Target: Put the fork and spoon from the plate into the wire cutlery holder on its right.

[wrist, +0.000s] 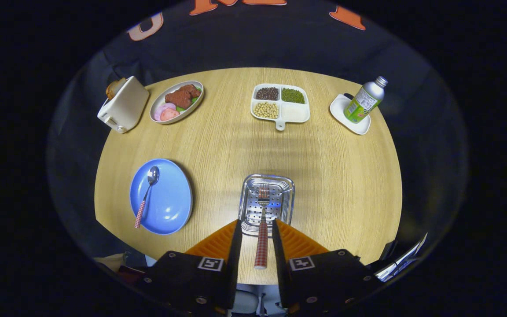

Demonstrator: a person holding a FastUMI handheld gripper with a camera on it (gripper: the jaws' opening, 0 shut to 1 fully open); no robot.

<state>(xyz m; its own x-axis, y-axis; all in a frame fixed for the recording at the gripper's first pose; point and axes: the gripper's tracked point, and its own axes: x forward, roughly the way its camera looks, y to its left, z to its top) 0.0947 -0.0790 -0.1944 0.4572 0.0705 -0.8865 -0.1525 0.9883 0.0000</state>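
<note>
Now the hand-held gripper (260,229) is clamped on the fork (262,229) with its red-checked handle, tines over the perforated steel cutlery holder (280,207).

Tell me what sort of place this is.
Likely a staged dining setup in a recording booth: a round wooden table against black cloth, with a toaster and a meat dish. The claw grips a fork over the holder.

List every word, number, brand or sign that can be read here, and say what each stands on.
None can be read.
Bottle on the small white dish: printed label, too small and blurred to make out.
Gripper, fingers on either side of the fork over the wire cutlery holder: two square black-and-white marker tags, patterns, not words.
Toaster, blue plate, spoon: no text visible.
</note>
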